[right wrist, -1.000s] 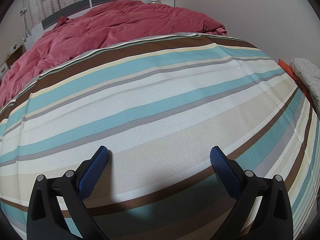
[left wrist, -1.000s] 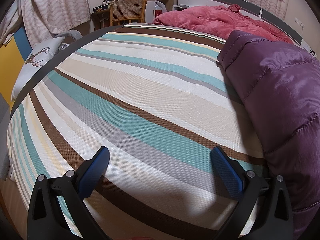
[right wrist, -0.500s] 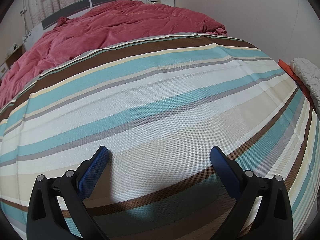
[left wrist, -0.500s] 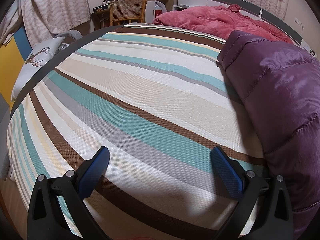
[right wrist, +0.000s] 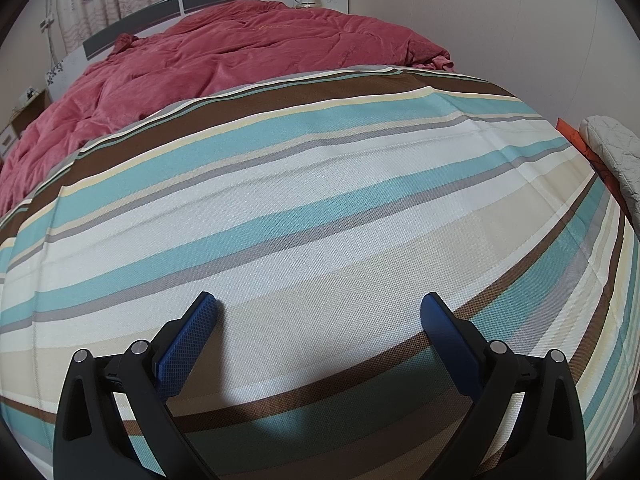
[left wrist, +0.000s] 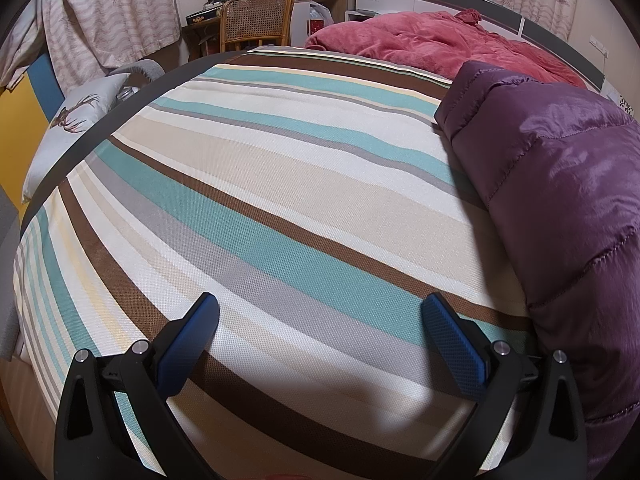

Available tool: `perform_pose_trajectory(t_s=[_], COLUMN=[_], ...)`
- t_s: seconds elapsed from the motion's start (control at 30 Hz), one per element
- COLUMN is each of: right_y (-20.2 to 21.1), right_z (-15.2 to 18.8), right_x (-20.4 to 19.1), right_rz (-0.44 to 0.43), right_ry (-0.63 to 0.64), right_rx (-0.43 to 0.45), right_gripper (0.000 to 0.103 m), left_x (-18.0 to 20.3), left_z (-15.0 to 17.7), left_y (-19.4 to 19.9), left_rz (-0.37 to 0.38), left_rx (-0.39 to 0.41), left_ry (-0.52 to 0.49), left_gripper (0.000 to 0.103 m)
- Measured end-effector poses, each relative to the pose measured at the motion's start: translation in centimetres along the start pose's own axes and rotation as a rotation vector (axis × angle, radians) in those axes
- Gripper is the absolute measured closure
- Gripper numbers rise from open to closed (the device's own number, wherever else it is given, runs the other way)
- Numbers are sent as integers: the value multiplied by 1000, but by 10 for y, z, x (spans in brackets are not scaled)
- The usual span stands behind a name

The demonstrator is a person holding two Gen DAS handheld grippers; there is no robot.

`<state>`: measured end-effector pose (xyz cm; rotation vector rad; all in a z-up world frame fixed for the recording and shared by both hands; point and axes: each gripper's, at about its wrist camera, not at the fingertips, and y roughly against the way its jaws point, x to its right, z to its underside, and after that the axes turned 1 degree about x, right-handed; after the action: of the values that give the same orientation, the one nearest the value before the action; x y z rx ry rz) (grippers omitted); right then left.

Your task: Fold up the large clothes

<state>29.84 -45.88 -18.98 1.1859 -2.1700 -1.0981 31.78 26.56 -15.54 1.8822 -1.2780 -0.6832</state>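
A shiny purple quilted down jacket (left wrist: 560,184) lies on the striped bed cover (left wrist: 280,200) along the right side of the left wrist view. My left gripper (left wrist: 320,308) is open and empty, low over the cover, just left of the jacket. My right gripper (right wrist: 318,306) is open and empty over the striped cover (right wrist: 320,208). The jacket does not show in the right wrist view.
A red quilt (left wrist: 424,40) is bunched at the head of the bed, also in the right wrist view (right wrist: 224,52). A wicker chair (left wrist: 256,20) and desk stand beyond the bed. A deer-print pillow (left wrist: 76,120) lies off the left edge. White bedding (right wrist: 612,148) sits at the right.
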Motion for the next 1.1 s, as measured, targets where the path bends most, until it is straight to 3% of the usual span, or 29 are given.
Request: perform_pose_trajectory(t_s=[1.1], right_y=[0], right_z=[0], right_x=[0], right_rz=[1], right_ry=[0], right_rx=[1], right_gripper=[3], left_x=[2], left_z=[0], left_y=[0], left_rz=[-13], left_rx=[11], left_ry=[0], left_gripper=[2])
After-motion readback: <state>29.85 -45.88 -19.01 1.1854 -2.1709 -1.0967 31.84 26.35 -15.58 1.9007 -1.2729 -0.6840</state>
